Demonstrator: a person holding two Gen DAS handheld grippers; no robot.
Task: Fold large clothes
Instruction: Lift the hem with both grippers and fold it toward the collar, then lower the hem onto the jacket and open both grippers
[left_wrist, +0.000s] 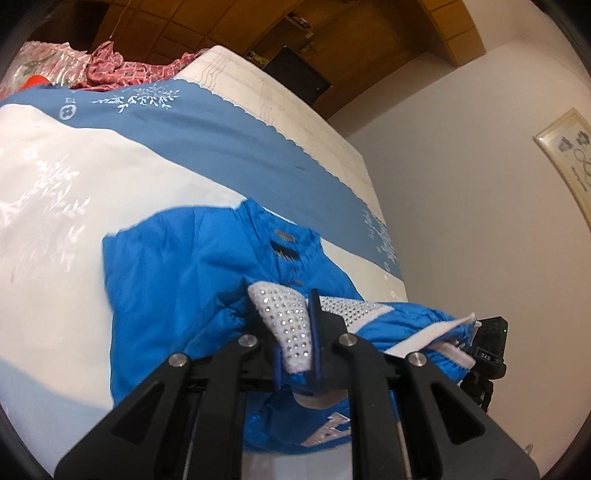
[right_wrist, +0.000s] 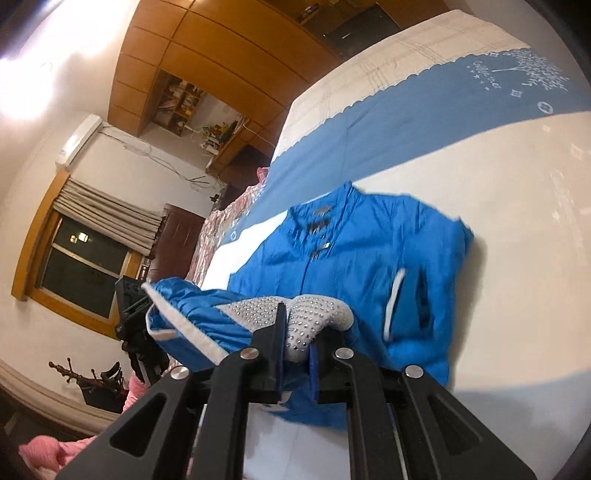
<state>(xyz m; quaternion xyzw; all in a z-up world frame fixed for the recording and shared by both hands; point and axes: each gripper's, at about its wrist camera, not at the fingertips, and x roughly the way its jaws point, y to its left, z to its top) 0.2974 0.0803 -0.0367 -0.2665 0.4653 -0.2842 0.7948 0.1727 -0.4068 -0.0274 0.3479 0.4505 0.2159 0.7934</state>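
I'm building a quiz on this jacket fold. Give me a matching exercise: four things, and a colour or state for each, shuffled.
Things:
1. jacket
2. studded panel
3. bedspread band
4. left gripper

Colours or states:
A. white with shiny dots
B. shut on fabric
C. bright blue, collar away from the grippers
D. dull blue, white embroidery

Pairs: 1-C, 2-A, 3-D, 4-B

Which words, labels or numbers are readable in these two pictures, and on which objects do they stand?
"BAS": small label on the black device, partly hidden, so perhaps incomplete.
White lettering on the blue jacket: cut off, unreadable.
White script on the blue bedspread band, beside a tree motif: blurred, not surely readable.
Framed picture on the wall: its text is too small.
Dark marks at the jacket collar: blurred.
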